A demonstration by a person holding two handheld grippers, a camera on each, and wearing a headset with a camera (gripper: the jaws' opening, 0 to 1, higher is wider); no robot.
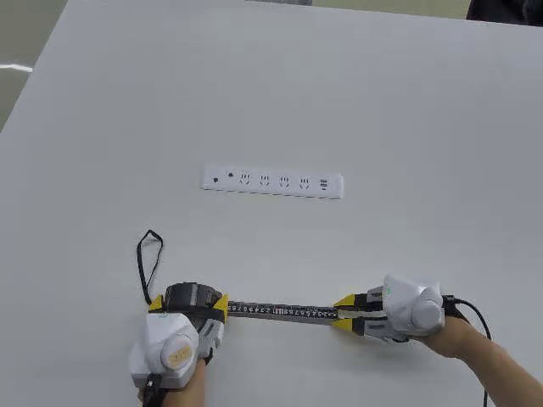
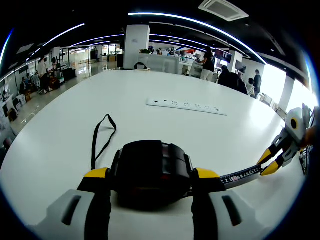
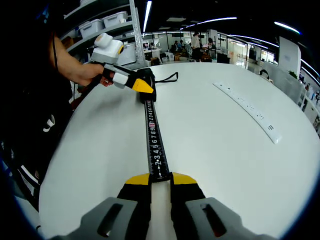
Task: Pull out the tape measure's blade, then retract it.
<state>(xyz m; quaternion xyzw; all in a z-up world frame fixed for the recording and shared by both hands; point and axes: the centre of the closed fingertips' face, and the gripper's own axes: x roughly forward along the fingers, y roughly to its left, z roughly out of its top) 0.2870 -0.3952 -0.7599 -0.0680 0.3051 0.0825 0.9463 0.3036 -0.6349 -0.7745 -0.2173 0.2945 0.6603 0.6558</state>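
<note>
A black tape measure case point(image 1: 193, 298) rests on the white table, and my left gripper point(image 1: 190, 305) is shut on it. In the left gripper view the case point(image 2: 151, 171) sits between the yellow-tipped jaws. Its dark blade point(image 1: 282, 311) runs out to the right across the table. My right gripper point(image 1: 344, 312) is shut on the blade's end. In the right gripper view the numbered blade point(image 3: 154, 143) stretches from my jaws back to the case point(image 3: 146, 85). A black wrist strap point(image 1: 148, 259) loops away from the case.
A white power strip point(image 1: 272, 181) lies across the middle of the table point(image 1: 356, 102), beyond the blade. In the gripper views an office with shelves and people stands far behind the table.
</note>
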